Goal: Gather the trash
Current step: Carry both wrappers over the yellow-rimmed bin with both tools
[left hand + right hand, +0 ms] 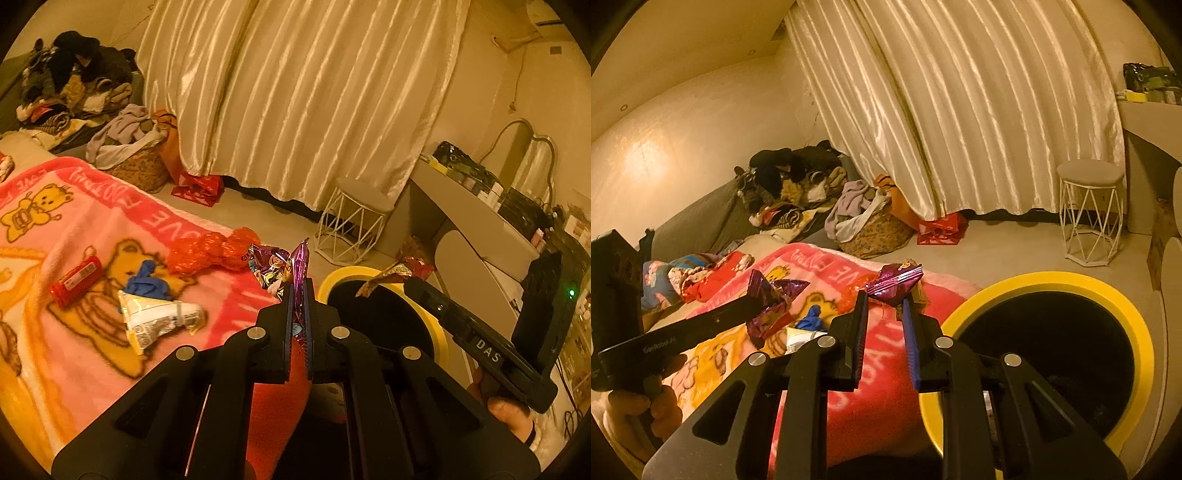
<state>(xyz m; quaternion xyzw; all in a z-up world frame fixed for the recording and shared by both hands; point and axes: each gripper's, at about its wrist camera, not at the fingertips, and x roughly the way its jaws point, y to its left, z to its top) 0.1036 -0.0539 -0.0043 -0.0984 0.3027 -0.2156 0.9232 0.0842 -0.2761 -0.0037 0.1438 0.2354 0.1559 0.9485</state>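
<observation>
Wrappers, two in hand: purple one (300,258) clamped flat in my left gripper (298,291), second purple one (899,282) nipped at tips of my right gripper (884,301), jaws only part closed on it. Both near yellow bin (1049,280), not over it yet. Foil's light, crinkly, slippery, so pinch flat edge, not puffy middle. Still on blanket (74,206): red bag (210,253), blue glove (146,282), red box (75,282), white pack (159,321). Four left, one bin.
</observation>
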